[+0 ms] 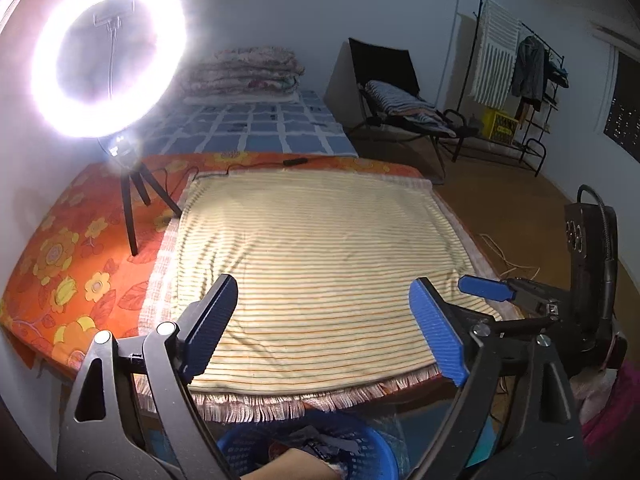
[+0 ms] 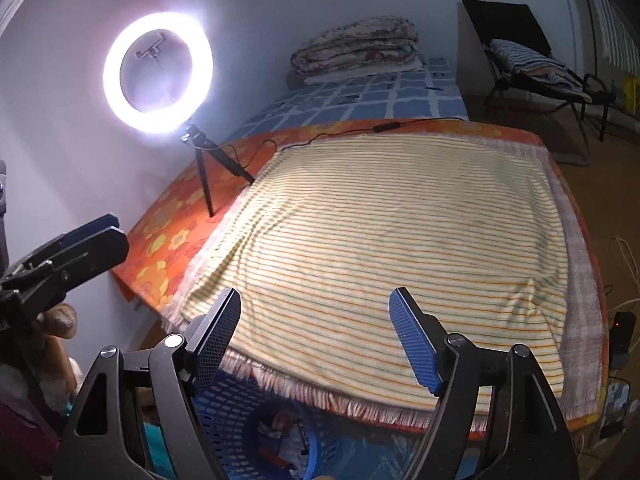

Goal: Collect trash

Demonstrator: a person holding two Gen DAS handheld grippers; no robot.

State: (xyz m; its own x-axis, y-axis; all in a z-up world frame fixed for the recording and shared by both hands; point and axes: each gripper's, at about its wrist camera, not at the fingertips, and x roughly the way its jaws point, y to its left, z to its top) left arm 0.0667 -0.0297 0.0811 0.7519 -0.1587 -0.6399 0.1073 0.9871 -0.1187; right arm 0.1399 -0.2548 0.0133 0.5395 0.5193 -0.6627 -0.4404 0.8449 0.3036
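- Left gripper (image 1: 322, 328): jaws spread wide with nothing between them; one ribbed pad is black (image 1: 210, 326), the other blue (image 1: 438, 330). It hangs above the near edge of the bed, over the fringe.
- Right gripper (image 2: 316, 336): jaws likewise spread wide and empty, with a black pad on one side and a blue pad on the other. It also sits above the near edge. In the left wrist view it shows at the right, by the near right corner of the bed.
- Round blue perforated plastic basket (image 1: 362, 446): stands on the floor below the near edge of the bed, beneath both grippers. Crumpled scraps of trash (image 2: 286, 434) lie inside it; what the pieces are cannot be told.
- Cream blanket with thin orange and green stripes (image 1: 320, 248): spread flat over most of the bed, slightly wrinkled, no loose item visible on it.
- Pale checked cloth with pinkish fringe (image 1: 256, 400): lies under the blanket, its fringe hanging over the near edge.
- Orange bedsheet with yellow flowers (image 1: 72, 264): exposed along the left edge and far edge.
- Lit white ring light on a small black tripod (image 1: 108, 60): stands on the orange sheet near the far left corner, one leg touching the blanket's edge. Its black cable (image 1: 256, 166) runs along the far edge.
- Second bed with blue checked cover (image 1: 256, 128): adjoins the far edge, carrying a stack of folded floral quilts (image 1: 244, 70).
- Black folding chair (image 1: 400, 96): on the floor beyond the far right corner.
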